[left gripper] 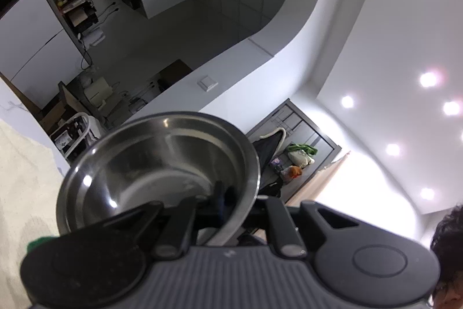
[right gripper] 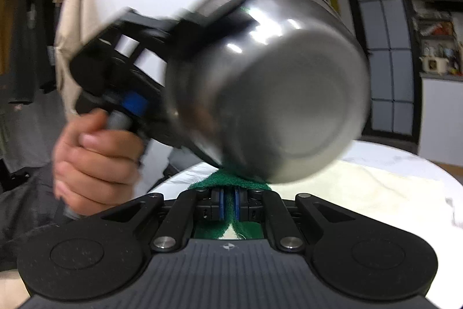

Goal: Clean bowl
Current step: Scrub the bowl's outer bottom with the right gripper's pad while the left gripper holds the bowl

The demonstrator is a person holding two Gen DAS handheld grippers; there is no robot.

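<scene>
A steel bowl (left gripper: 156,164) is held up in the air by my left gripper (left gripper: 228,207), which is shut on its rim, one finger inside and one outside. In the right wrist view the bowl (right gripper: 277,94) shows its outer bottom, tilted and blurred, with the left gripper (right gripper: 202,19) clamped on its rim. My right gripper (right gripper: 228,204) is shut on a green scouring pad (right gripper: 231,181), which touches the bowl's lower outer wall. A bit of the green pad (left gripper: 37,243) shows at the left edge of the left wrist view.
A white round table (right gripper: 376,164) with a cream cloth (right gripper: 361,187) lies below the bowl. The cloth (left gripper: 23,178) also shows in the left wrist view. The person's head (left gripper: 448,259) is at the lower right. A dark door (right gripper: 382,48) stands behind.
</scene>
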